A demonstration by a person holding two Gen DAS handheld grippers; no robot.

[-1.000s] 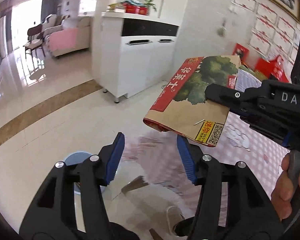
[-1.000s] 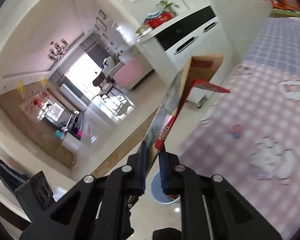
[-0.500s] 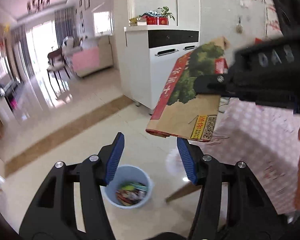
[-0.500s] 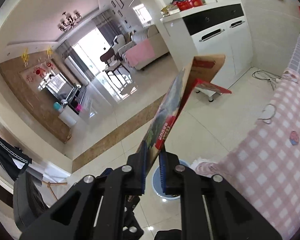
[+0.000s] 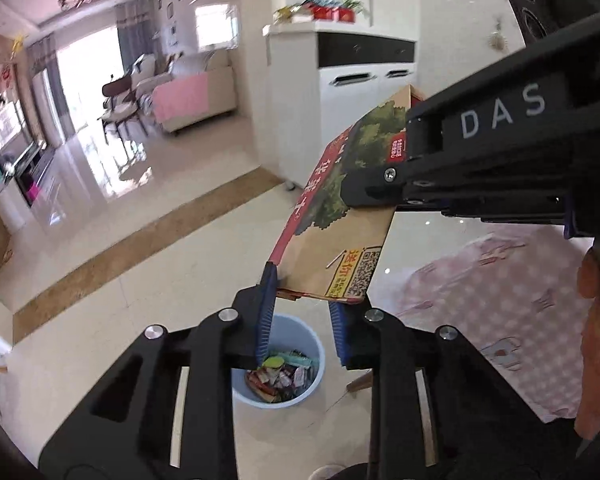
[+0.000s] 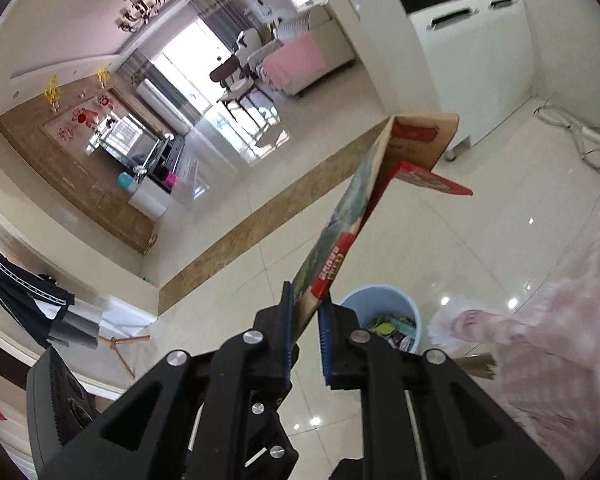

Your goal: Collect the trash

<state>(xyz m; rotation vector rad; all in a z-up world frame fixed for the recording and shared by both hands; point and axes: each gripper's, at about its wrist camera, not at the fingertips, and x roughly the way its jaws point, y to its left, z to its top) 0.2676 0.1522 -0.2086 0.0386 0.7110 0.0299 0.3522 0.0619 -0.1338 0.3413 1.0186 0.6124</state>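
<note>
A flattened cardboard box [image 5: 340, 248] printed with green trees and red lettering hangs in the air, and my right gripper [image 6: 305, 300] is shut on its lower end [image 6: 338, 236]. In the left wrist view the right gripper's black finger [image 5: 380, 188] clamps the box from the right. My left gripper [image 5: 302, 300] sits just under the box; its jaws are closing, and the box's bottom edge rests at the blue fingertips without being pressed. Straight below stands a light blue bin [image 5: 314, 380] holding several wrappers; the same bin [image 6: 364, 300] is also visible past the right gripper.
A table with a pink checked cloth [image 5: 480, 300] is on the right; its cloth [image 6: 560, 360] hangs near the bin. A white cabinet [image 5: 340, 100] stands against the far wall. A person's hand [image 5: 596, 320] grips the right handle. Glossy tiled floor lies open to the left.
Both grippers have swung away from the table and down over the bin. The left jaws have narrowed, and the box's bottom edge now sits at their tips.
</note>
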